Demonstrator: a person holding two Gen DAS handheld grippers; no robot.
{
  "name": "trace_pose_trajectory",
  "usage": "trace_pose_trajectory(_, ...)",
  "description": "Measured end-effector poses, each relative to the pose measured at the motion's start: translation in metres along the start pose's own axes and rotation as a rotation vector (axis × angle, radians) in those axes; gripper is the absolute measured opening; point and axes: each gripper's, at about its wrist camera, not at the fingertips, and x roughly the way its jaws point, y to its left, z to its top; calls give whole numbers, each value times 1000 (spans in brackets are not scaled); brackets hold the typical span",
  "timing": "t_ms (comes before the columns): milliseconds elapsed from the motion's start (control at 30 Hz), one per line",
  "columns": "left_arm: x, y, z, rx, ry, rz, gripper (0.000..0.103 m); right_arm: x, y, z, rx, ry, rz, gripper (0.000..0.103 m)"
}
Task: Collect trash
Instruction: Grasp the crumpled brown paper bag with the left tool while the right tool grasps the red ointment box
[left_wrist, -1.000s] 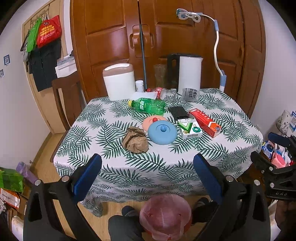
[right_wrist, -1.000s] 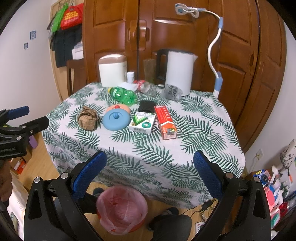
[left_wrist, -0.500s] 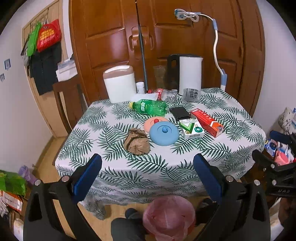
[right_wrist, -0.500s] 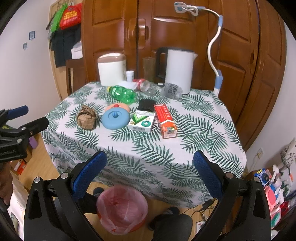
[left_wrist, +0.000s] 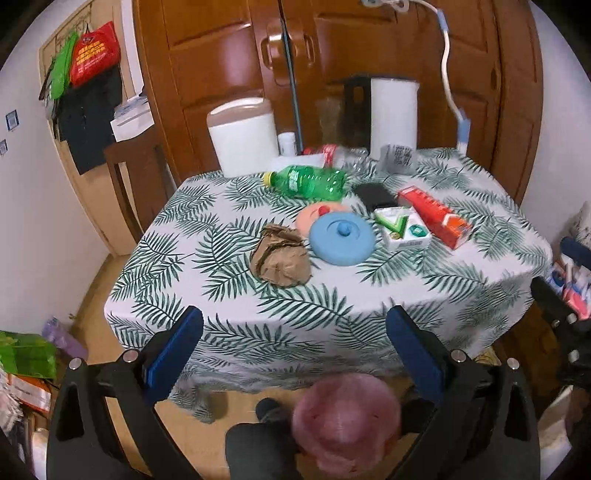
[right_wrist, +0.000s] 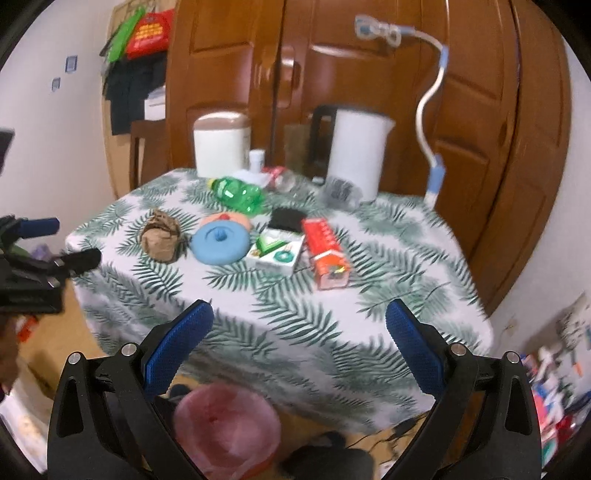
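Both grippers have come in closer to the table since a second ago, so the cloth and the things on it fill more of each view, and the right wrist view has swung a little leftward and blurred.

On the left wrist view the left gripper hangs off the table's near edge with its blue pads spread wide and nothing between them. The right gripper is likewise spread wide and empty, just short of the near edge.

A crumpled brown paper ball lies near the middle of the cloth, toward the left edge. Just beside it sits a blue round lid, which overlaps a pink lid behind it. A green bottle lies on its side further back, its yellow cap toward the left edge. To the right of the blue lid is a white and green box, and beside that a long red box running toward the right edge. A black flat thing lies behind the white and green box. Along the far edge stand a white canister with a brown lid and a white kettle, with a clear bottle lying between them.

On the floor below the near edge is a bin lined with a pink bag, partly blurred, and the person's dark-clad legs beside it.
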Motion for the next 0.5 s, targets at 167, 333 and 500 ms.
trace_pose_trajectory(167,30,8,3,-54,44,-40,98,33,-2,6,-26,52,0,97)
trace_pose_trajectory(333,61,10,12,-54,71,-31,98,66,-10,17,-42,53,-29,97)
trace_pose_trajectory(500,93,15,24,-56,90,-26,98,102,-20,29,-57,73,-50,97)
